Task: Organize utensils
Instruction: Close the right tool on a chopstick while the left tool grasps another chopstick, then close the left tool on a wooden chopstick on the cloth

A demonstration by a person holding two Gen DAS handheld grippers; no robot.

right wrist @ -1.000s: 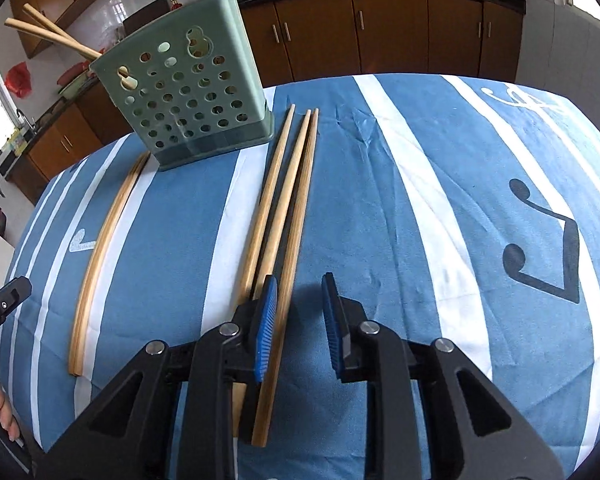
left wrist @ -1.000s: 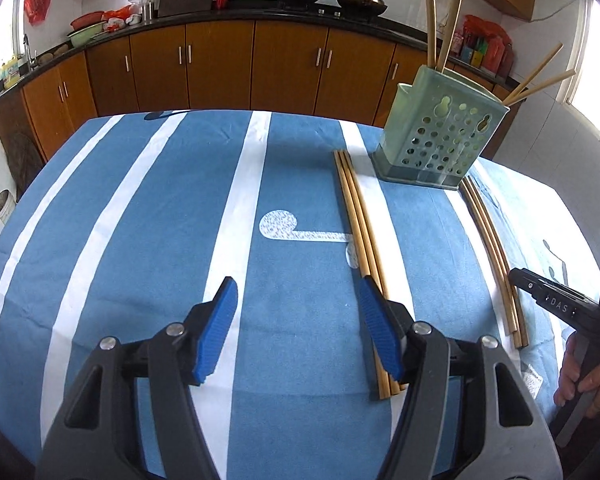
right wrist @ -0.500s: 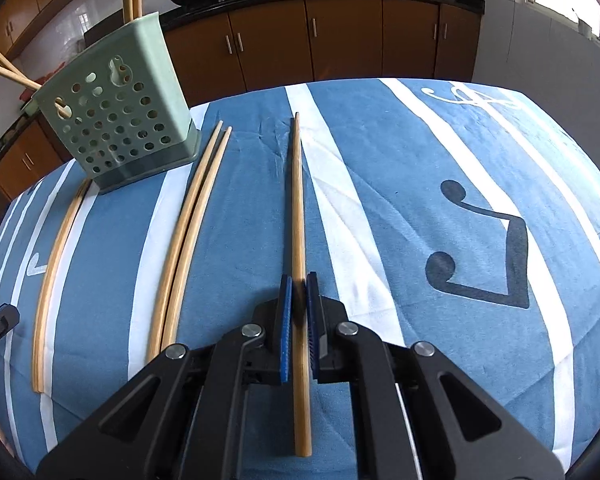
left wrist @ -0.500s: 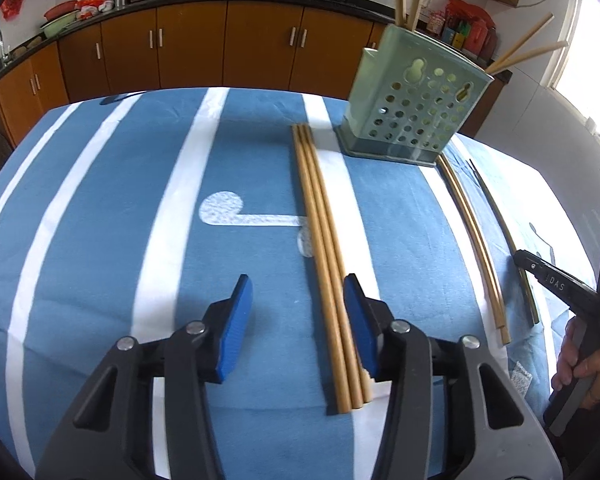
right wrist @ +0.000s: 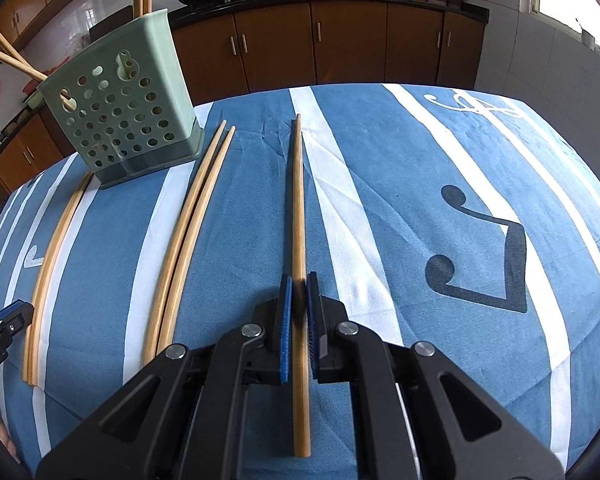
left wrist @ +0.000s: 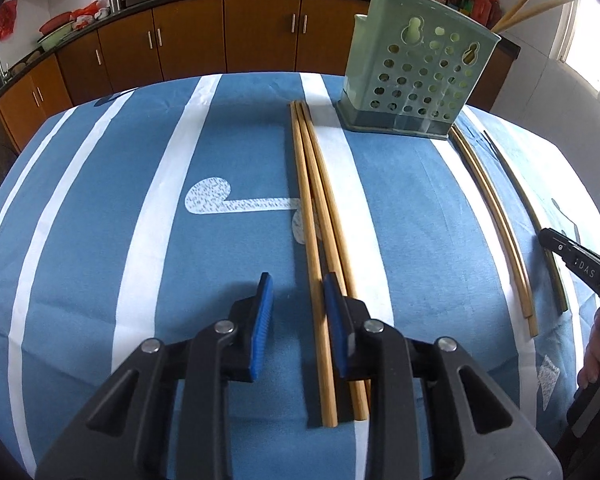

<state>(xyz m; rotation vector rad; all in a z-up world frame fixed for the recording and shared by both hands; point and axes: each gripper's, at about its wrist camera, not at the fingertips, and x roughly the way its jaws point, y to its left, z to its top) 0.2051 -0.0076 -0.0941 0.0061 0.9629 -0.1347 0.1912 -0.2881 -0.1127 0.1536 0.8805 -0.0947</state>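
Chopsticks being gathered beside the green holder.
Right gripper is clamped on one chopstick; left gripper is closing around another chopstick, not yet pinched.

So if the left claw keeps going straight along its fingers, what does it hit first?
Probably the leftmost chopstick of the three lying between its closing fingers, then the tablecloth under it; left claw depth is unclear.

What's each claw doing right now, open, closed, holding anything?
Left claw: closing around one chopstick on the table, not gripping yet.
Right claw: shut on a single chopstick.
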